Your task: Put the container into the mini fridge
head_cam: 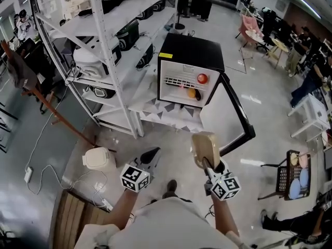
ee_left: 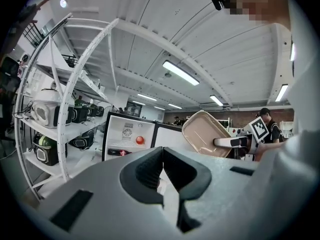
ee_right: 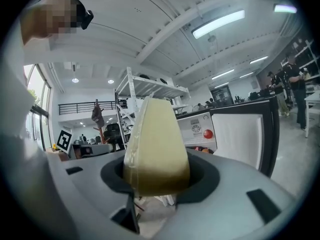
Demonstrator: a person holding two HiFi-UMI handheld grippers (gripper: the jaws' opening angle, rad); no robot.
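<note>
White steel racking (head_cam: 106, 61) stands to my left, clear of the path. My left gripper (head_cam: 151, 154) has its jaws together on nothing. Straight ahead and well apart sits the mini fridge (head_cam: 190, 56), with a red ball (head_cam: 202, 78) on its wire shelf. My right gripper (head_cam: 207, 162) is clamped on the beige container (head_cam: 205, 147), held on edge with its long axis pointing at the fridge. The open door (head_cam: 228, 113) hangs right, so I judge nothing blocks the way.
</note>
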